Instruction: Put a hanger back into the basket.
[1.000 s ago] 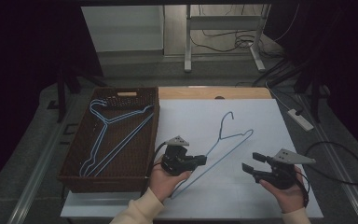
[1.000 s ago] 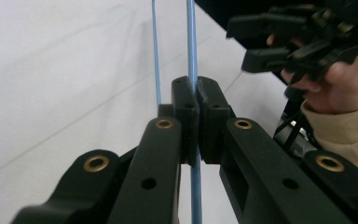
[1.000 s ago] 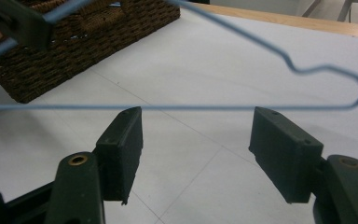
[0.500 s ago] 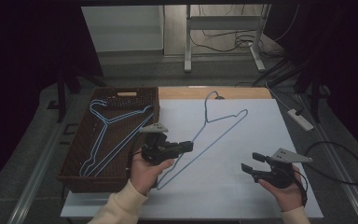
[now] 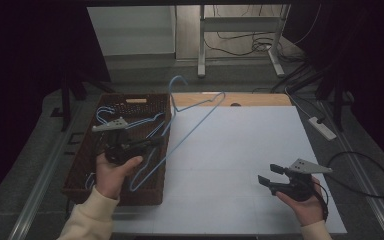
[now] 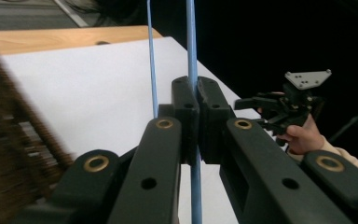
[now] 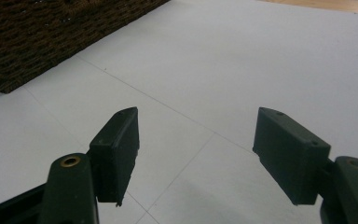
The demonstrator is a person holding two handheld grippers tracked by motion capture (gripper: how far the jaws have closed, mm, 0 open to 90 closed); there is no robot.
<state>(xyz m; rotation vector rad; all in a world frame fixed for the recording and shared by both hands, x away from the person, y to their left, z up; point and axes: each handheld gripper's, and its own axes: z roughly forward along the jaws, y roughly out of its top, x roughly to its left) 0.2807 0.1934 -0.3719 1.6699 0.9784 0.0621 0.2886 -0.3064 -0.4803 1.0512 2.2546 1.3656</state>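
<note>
We see the left gripper [image 5: 152, 142] clamped on the wire of a blue hanger [image 5: 187, 131], which is lifted and tilted across the wicker basket [image 5: 80, 172] rim (more blue hangers lie inside). The right gripper [image 5: 269, 175] hovers over the white desk [image 5: 240, 150], its jaws wide with nothing between them.

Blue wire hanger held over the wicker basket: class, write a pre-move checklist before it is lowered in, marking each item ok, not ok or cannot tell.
1. Left gripper clamped on the blue hanger: ok.
2. Hanger lifted off the white table: ok.
3. Hanger wholly above the wicker basket: not ok, its hook end reaches past the rim.
4. Room among the hangers in the basket: cannot tell.
5. Right gripper open, apart from the hanger: ok.
</note>
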